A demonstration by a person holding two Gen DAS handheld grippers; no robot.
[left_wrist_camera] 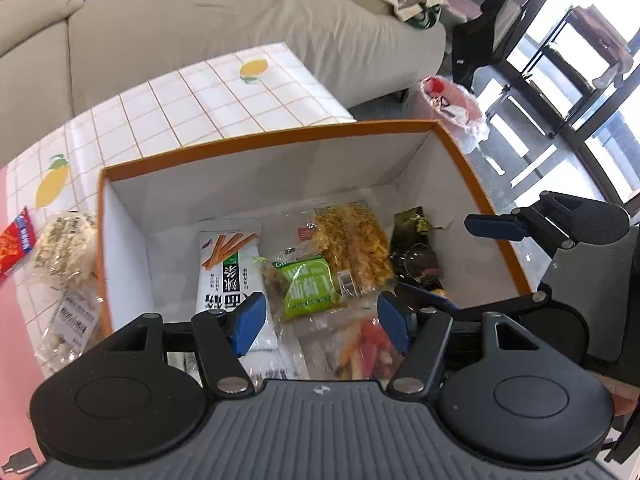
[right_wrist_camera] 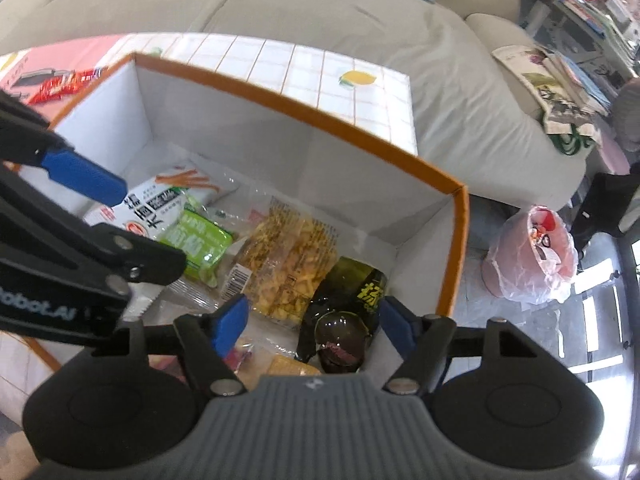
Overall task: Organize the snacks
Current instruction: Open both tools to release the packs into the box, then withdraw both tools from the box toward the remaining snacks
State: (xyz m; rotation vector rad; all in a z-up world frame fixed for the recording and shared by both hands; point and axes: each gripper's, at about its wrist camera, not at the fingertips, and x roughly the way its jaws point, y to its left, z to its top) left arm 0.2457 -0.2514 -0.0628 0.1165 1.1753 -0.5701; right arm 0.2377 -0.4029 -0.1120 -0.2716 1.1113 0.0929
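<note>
A white box with an orange rim point(left_wrist_camera: 272, 142) point(right_wrist_camera: 304, 110) stands on the tiled tablecloth. It holds a white stick-snack packet point(left_wrist_camera: 228, 268) point(right_wrist_camera: 168, 196), a green packet point(left_wrist_camera: 308, 284) point(right_wrist_camera: 202, 240), a clear bag of yellow chips point(left_wrist_camera: 352, 240) point(right_wrist_camera: 288, 268) and a dark green packet point(left_wrist_camera: 412, 228) point(right_wrist_camera: 360, 284). My left gripper point(left_wrist_camera: 322, 326) hangs open over the box's near side, above a clear packet of red and orange sticks point(left_wrist_camera: 364, 348), with nothing between its pads. My right gripper point(right_wrist_camera: 313, 328) is open over the dark packet and holds nothing.
Left of the box lie a clear bag of pale snacks point(left_wrist_camera: 64, 248), a red packet point(left_wrist_camera: 16, 242) point(right_wrist_camera: 60, 84) and another clear packet point(left_wrist_camera: 76, 320). A beige sofa point(left_wrist_camera: 240, 20) runs behind the table. A pink bin with a plastic bag point(right_wrist_camera: 532, 256) stands on the floor to the right.
</note>
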